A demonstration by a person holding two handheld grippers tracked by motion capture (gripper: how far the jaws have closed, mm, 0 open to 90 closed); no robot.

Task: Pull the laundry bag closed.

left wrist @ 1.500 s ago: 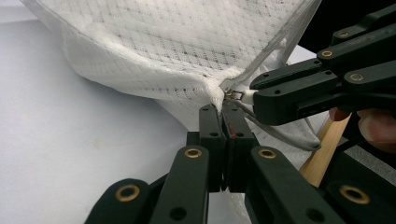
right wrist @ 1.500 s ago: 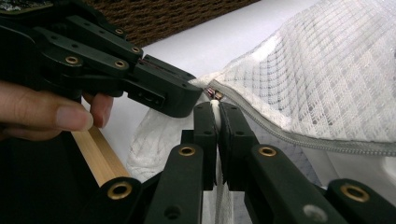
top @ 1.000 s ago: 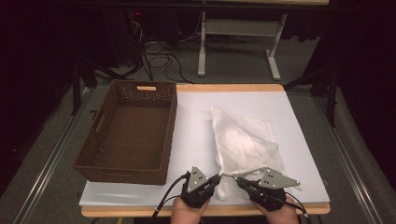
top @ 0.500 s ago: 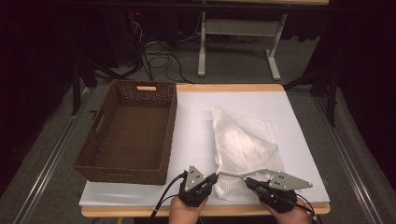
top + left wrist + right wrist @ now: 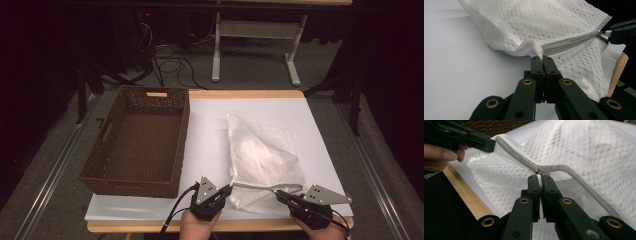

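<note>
Left gripper (image 5: 227,190) at the near edge of the worktop (image 5: 210,125): fingers clamped tight on the corner of the mesh bag (image 5: 262,160), right at the end of the zipper (image 5: 260,187). In the left gripper view the fabric is bunched between the fingers (image 5: 537,66). That hand is just an anchor; it sits in the same spot as a second ago.

Right gripper (image 5: 280,194), also near edge: fingers shut on the small white zipper pull (image 5: 538,177), metal slider just above the fingertips. Compared with a second ago this gripper sits further out to the right, away from the left one, and the grey zipper line between them is longer. So the zip is being run along the near edge of the bag, slider travelling away from the anchored corner. Which way, opening or closing, I can't tell from here.

My read: mid-stroke, more zipper to go past the slider toward the bag's right side. Tape bows a bit behind the pull, so tension matters; if the left grip slips, the bag will drag instead.

Bag itself lies flat on the white sheet, right of centre. Something pale inside, can't make it out.

Further back on the left: brown wicker basket (image 5: 110,175), apart from the bag. Probably where the bag or its contents go.
</note>
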